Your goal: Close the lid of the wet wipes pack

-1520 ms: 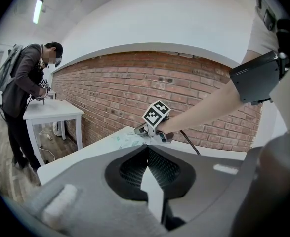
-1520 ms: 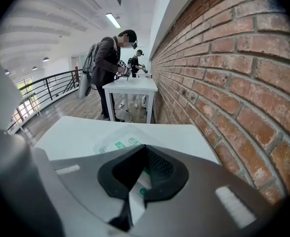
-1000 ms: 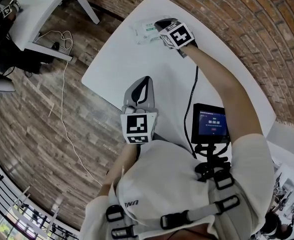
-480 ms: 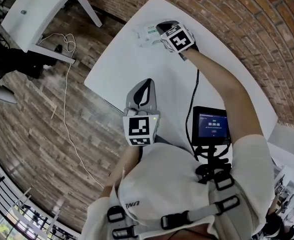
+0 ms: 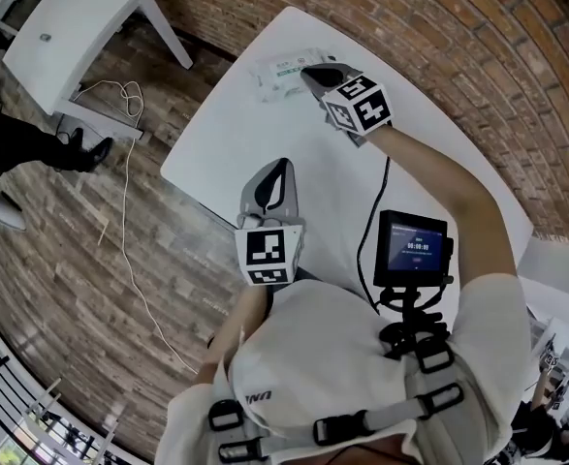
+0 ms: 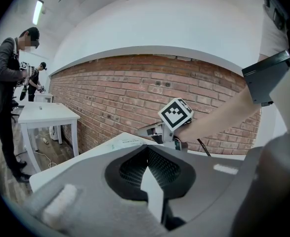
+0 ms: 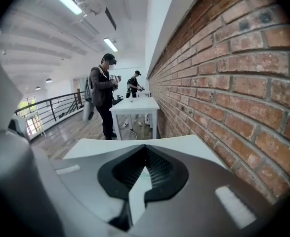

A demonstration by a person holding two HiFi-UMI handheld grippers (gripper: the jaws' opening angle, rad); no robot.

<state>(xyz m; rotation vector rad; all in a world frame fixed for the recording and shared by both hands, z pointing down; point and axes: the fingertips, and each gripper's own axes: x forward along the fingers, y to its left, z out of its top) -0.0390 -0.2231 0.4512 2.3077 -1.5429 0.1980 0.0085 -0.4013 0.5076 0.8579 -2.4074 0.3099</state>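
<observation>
The wet wipes pack (image 5: pixel 282 70) is white with a green label and lies flat at the far end of the white table (image 5: pixel 231 134). In the left gripper view the wet wipes pack (image 6: pixel 121 142) shows low and flat, and its lid looks down. My right gripper (image 5: pixel 312 72) is shut, its tips at the pack's right end. In its own view the right gripper (image 7: pixel 144 151) hides the pack under its shut jaws. My left gripper (image 5: pixel 280 168) hovers shut and empty over the near table edge, well short of the pack. It points at the pack, the left gripper (image 6: pixel 147 150) tips together.
A brick wall (image 5: pixel 478 46) runs close along the table's far and right side. A dark screen (image 5: pixel 415 248) with a black cable (image 5: pixel 369 216) hangs at my chest. A second white table (image 5: pixel 76 13) stands at the left, where people (image 7: pixel 103 90) are standing.
My right gripper has drawn back a little from over the pack to its right end. The left gripper has stayed where it was.
</observation>
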